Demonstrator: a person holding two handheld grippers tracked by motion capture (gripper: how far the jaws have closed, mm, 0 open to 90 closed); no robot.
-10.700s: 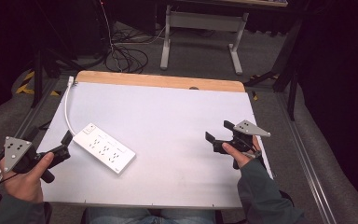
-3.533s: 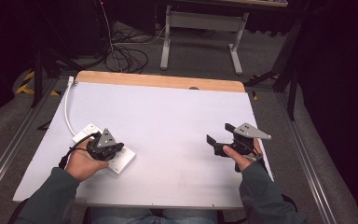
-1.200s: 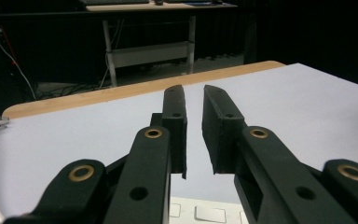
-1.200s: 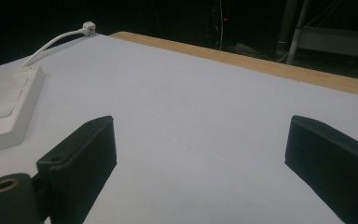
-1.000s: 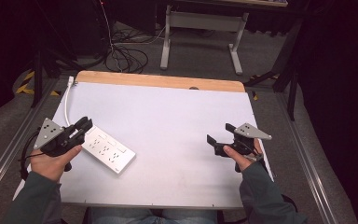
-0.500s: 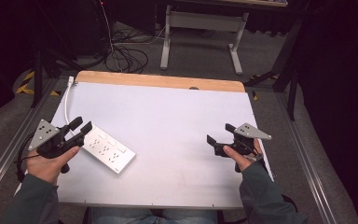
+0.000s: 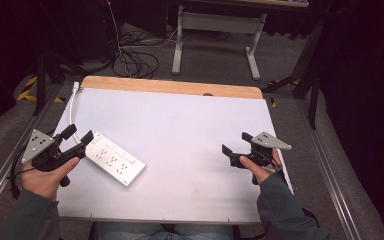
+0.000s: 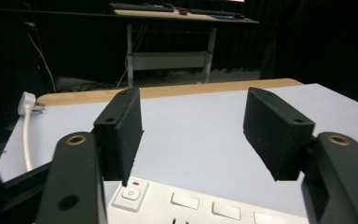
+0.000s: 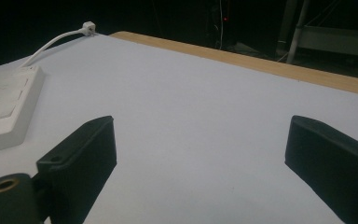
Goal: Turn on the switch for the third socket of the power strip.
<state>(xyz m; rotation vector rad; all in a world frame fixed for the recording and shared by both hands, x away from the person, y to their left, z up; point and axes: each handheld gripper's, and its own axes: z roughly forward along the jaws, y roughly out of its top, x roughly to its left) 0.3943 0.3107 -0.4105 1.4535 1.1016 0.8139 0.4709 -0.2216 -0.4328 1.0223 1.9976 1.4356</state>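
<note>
left gripper (image 7: 79, 139) drawn back off power strip (image 7: 114, 159) toward table's (image 7: 190, 125) left edge, jaws wide apart, empty, just beside strip's near-left end. right gripper (image 7: 235, 142) unmoved at right side, wide open, empty.

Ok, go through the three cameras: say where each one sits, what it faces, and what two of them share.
High view: above the person's side, looking down on the table; both forearms, left gripper, right gripper.
Left gripper view: rides the left gripper, looking between open jaws over the power strip at the far edge.
Right gripper view: rides the right gripper, jaws open, facing across the table.
All three share the power strip and its cord.
</note>
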